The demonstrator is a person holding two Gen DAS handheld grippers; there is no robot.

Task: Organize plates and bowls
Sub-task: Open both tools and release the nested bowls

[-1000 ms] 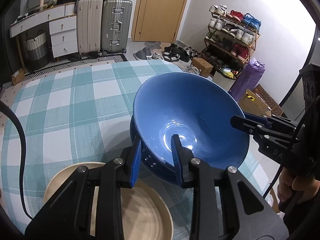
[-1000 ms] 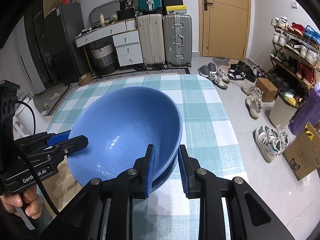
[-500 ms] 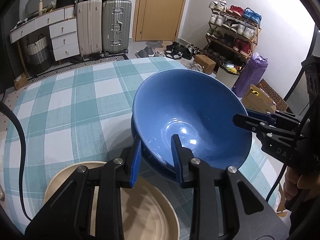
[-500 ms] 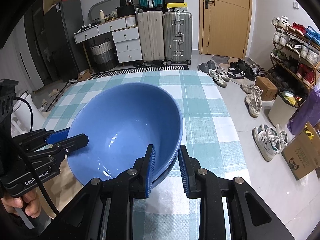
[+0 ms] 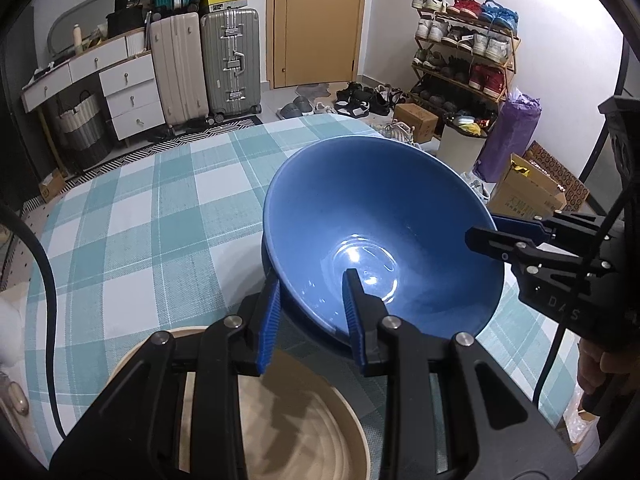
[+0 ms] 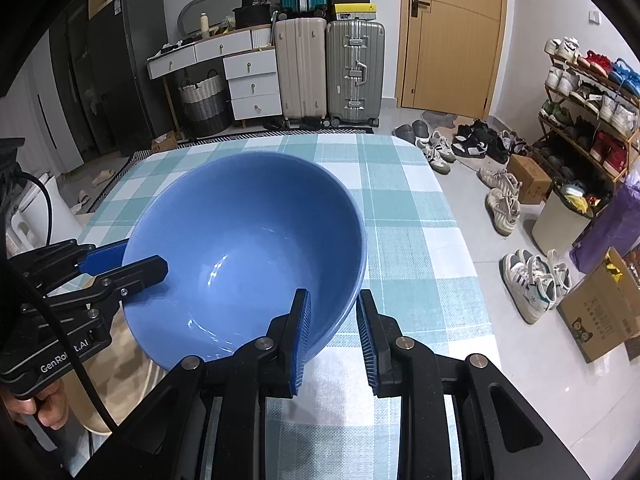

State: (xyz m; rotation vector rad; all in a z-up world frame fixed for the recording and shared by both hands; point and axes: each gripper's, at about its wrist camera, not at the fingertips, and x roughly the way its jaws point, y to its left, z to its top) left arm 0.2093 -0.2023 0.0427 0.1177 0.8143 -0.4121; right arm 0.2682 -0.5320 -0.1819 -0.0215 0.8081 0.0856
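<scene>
Blue bowl [image 5: 380, 232] held by both grippers at opposite points of its rim, above the checked tablecloth [image 5: 140, 220]. Compared with a second ago, little differs: the bowl sits a touch higher in the left wrist view and its tilt has eased slightly; both grips are unchanged. Judgement: a steady two-handed carry, not yet a set-down.

Left gripper [image 5: 312, 312] pinches the bowl's rim, one pad outside the wall, one inside. Right gripper [image 6: 332, 320] pinches the rim on the bowl's far side in the same way.

A second dark-blue rim shows just under the bowl on its left-gripper side; whether that is another bowl nested beneath or the bowl's own foot, cannot tell.

Beige plate [image 5: 280, 420] lies on the cloth just beside the bowl, under the left gripper. Judgement: a plausible stacking spot.

Materials: bowl glazed, glossy, with lamp glints in its well; deep, with steep flaring walls and a thin rim, likely slippery under the ribbed blue pads. Plate matte, round, shallow, with concentric rings. Cloth woven, teal-and-white check.
</scene>
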